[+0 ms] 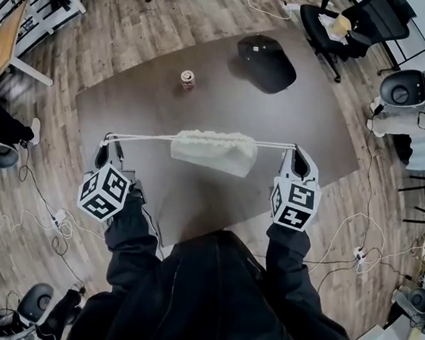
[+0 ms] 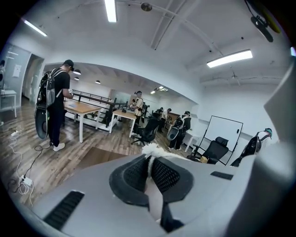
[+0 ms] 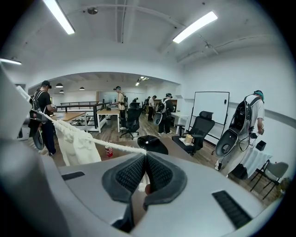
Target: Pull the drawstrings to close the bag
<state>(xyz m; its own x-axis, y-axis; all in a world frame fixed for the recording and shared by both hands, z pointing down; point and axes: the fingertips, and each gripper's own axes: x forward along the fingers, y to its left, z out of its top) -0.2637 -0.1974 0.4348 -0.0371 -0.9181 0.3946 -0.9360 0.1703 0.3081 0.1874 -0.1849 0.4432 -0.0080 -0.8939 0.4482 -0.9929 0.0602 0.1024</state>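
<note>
A white cloth bag [image 1: 213, 151] hangs above the brown table [image 1: 128, 110] with its mouth gathered tight, strung on a taut white drawstring [image 1: 148, 137]. My left gripper [image 1: 106, 143] is shut on the left drawstring end, whose frayed tip [image 2: 151, 150] pokes out past the pads. My right gripper [image 1: 296, 151] is shut on the right drawstring end [image 3: 115, 146], which runs from the pads left to the bag [image 3: 78, 143]. The two grippers are held wide apart at about the same height, the bag midway between them.
A red drink can [image 1: 187, 79] stands on the table's far side, and a black cap [image 1: 267, 61] lies at its far right. Office chairs [image 1: 355, 22], desks and floor cables surround the table. Several people stand among desks in the background [image 2: 55, 106].
</note>
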